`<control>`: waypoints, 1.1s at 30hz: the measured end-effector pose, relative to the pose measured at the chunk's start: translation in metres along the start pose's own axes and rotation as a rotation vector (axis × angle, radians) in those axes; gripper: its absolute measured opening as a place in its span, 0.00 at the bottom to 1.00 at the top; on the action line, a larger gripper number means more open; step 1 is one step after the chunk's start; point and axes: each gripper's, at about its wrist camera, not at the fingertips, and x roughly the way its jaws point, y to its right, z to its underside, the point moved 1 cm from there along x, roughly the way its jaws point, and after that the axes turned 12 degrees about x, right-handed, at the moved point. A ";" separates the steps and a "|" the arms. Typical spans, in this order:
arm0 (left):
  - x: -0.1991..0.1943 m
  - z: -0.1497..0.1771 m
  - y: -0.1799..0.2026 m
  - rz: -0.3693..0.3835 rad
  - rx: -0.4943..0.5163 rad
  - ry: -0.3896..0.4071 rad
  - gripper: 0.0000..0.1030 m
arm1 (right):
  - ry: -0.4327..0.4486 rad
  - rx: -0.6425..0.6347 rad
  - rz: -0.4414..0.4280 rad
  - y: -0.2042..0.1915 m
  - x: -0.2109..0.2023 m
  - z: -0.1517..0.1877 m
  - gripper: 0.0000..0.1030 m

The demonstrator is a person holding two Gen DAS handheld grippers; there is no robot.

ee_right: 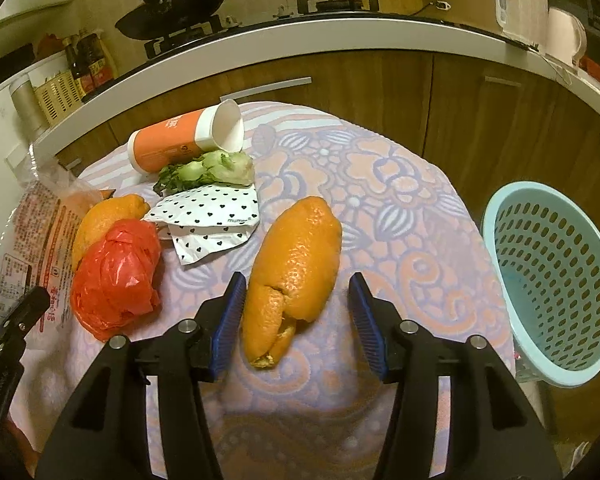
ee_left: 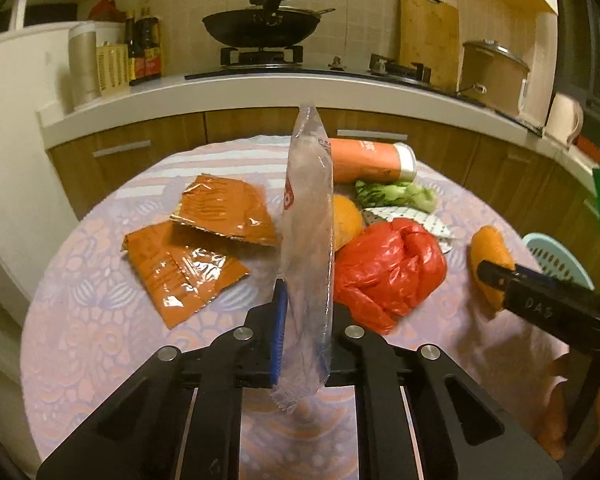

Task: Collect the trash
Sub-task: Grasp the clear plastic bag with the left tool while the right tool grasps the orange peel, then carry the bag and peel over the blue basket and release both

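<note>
My left gripper [ee_left: 306, 320] is shut on a clear plastic wrapper [ee_left: 306, 220], which stands upright between its blue pads above the table. The same wrapper [ee_right: 32, 232] shows at the left edge of the right wrist view. A large orange peel [ee_right: 296, 264] lies on the cloth between the jaws of my open right gripper [ee_right: 296, 280]; the left pad is almost against it and the right pad stands apart. A light blue perforated basket [ee_right: 496, 248] sits at the table's right edge, beside the right gripper.
On the patterned tablecloth [ee_right: 380, 200] lie two orange foil packets [ee_left: 224, 210], a red plastic bag [ee_right: 116, 276], a second orange peel [ee_right: 104, 220], spotted paper [ee_right: 208, 220], vegetable scraps [ee_right: 208, 172] and a tipped orange cup [ee_right: 180, 140]. A kitchen counter with a wok [ee_left: 260, 28] runs behind.
</note>
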 end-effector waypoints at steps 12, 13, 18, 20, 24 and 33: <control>-0.019 -0.001 -0.003 0.062 -0.061 0.066 0.05 | 0.015 -0.020 -0.029 -0.002 -0.006 0.002 0.25; -0.022 -0.002 -0.002 0.066 -0.061 0.076 0.04 | 0.022 -0.021 -0.032 -0.002 -0.008 0.003 0.25; -0.040 -0.010 0.005 0.106 -0.068 0.134 0.04 | 0.040 -0.022 -0.046 0.002 -0.023 0.004 0.24; -0.046 -0.015 0.008 0.125 -0.070 0.151 0.04 | 0.056 -0.023 -0.047 0.004 -0.030 0.001 0.24; -0.052 -0.026 0.019 0.158 -0.059 0.180 0.04 | 0.100 -0.019 -0.044 0.013 -0.047 -0.009 0.24; -0.043 -0.057 0.077 0.240 0.000 0.190 0.04 | 0.172 0.031 0.012 0.060 -0.075 -0.028 0.24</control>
